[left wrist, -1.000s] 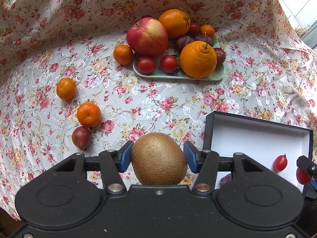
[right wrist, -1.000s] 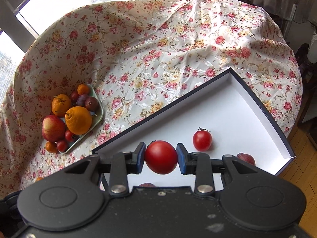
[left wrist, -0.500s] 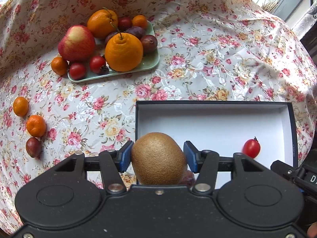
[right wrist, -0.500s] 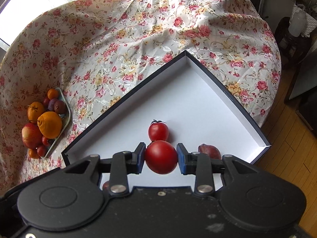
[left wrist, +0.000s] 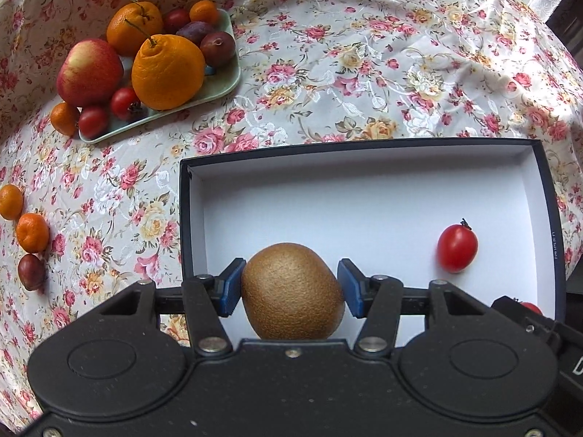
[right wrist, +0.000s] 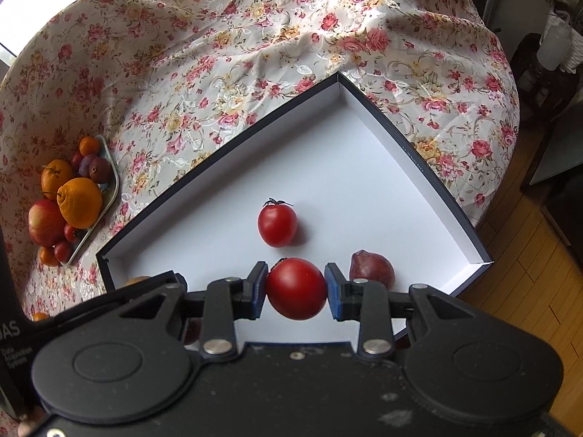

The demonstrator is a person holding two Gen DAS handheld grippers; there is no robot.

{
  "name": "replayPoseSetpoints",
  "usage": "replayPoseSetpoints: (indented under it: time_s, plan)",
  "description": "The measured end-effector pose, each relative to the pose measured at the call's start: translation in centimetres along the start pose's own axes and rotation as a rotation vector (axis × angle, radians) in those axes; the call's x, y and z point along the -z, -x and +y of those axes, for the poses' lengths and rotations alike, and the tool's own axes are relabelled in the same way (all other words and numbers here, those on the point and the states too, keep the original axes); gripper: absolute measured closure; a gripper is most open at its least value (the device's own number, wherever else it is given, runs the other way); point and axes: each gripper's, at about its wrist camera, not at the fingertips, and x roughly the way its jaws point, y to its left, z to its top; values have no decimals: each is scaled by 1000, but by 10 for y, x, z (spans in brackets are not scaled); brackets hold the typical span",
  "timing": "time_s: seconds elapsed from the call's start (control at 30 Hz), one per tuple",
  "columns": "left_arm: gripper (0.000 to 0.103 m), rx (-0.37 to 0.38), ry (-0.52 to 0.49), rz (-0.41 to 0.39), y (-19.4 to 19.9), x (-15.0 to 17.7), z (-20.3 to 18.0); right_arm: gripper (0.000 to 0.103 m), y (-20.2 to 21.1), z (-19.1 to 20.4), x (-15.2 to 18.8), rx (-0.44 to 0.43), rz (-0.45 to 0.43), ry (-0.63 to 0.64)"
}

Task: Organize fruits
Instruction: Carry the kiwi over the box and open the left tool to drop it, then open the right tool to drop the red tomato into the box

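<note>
My left gripper (left wrist: 289, 287) is shut on a brown kiwi (left wrist: 291, 291), held over the near left part of a white box with dark walls (left wrist: 364, 142). A small red tomato (left wrist: 456, 244) lies in the box at the right. My right gripper (right wrist: 295, 289) is shut on a red tomato (right wrist: 296, 288), above the same box (right wrist: 419, 160). On the box floor just beyond it lie another tomato (right wrist: 277, 224) and a dark red plum (right wrist: 371, 273).
A pale green tray (left wrist: 226, 83) at the back left holds an apple (left wrist: 89, 73), oranges, plums and small tomatoes. Loose mandarins (left wrist: 32, 235) and a plum (left wrist: 31, 271) lie on the floral cloth at the left. The table edge and wooden floor (right wrist: 517, 291) are at the right.
The left gripper carried the kiwi rightward from over the cloth to over the box. The right gripper shifted with its tomato and now hangs closer to the box floor.
</note>
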Motion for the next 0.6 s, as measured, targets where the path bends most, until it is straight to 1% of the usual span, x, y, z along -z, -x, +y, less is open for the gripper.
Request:
replayPoseSetpoints:
  time_s: [0.13,0.23,0.33,0.4,0.5,0.6]
  plan:
    - [43,-4,-12,1,1,1,-2,69,0,-1,-2,-5,-6,3]
    - [43,8,-20,9,1,2,-3,69,-1,4,0,-9,-6,24]
    - [43,26,-19,16,2,3,-2,69,0,11,2,-4,-26,59]
    - [43,26,-23,15,3,3,-2,69,0,15,3,7,-40,82]
    - [44,28,-36,-4,8,4,-4,69,1,16,3,-2,-37,90]
    - [43,31,-51,-40,17,4,-5,68,4,17,2,-3,-41,85]
